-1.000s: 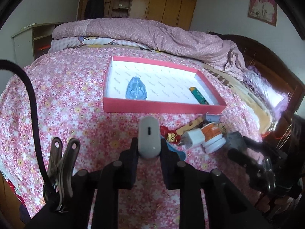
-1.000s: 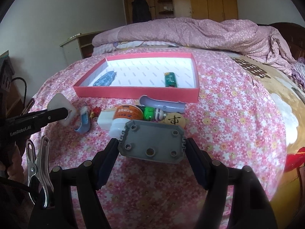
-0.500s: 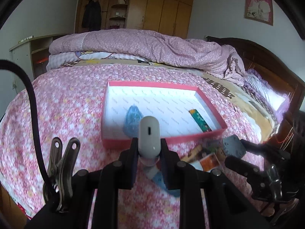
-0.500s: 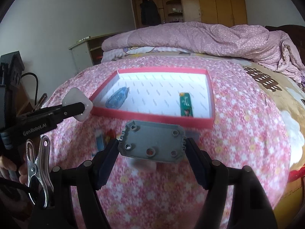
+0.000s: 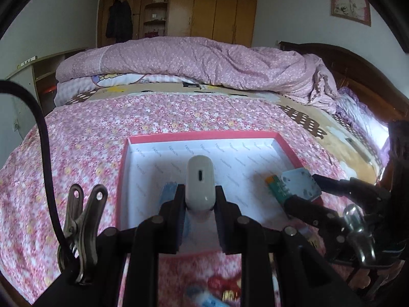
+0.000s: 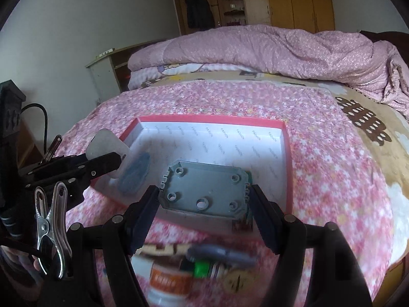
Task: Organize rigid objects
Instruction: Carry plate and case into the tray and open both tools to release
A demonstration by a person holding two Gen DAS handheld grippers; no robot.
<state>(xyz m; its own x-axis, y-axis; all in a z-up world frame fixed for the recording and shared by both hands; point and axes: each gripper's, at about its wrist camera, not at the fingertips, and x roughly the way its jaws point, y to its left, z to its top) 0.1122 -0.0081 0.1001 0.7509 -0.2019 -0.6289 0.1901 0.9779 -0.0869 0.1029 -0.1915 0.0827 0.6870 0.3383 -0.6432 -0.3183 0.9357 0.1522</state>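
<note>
Over the tray: I have both grippers carrying a piece above the red-rimmed tray [image 5: 204, 136] on the flowered bedspread [image 5: 76, 153], which puts this at the placing step.
Left gripper [image 5: 200, 199]: fingers nearly together, clamped on the white charger [image 5: 200, 181], its slot end facing away from me; it hangs over the near left part of the tray.
Right gripper [image 6: 204, 192]: jaws set wide and pressed on the two short ends of the grey plate [image 6: 204, 189], which sits flat between them over the near right part of the tray.
Already in the tray: a blue clear piece [image 6: 135, 171] on the left, partly hidden by my left fingers, and a green item [image 5: 277, 188] peeking out beside the grey plate.
Left to sort: a white jar with an orange label [image 6: 167, 285] and some small blurred pieces lie on the bedspread, on the near side of the tray.
How I would place: lower each piece onto bare white liner, well apart from the blue and green ones, and open the jaws only once the piece touches down.
Watch for: the two grippers are close together, so I would set one down first; the soft bed may let the tray tip under pressure.
</note>
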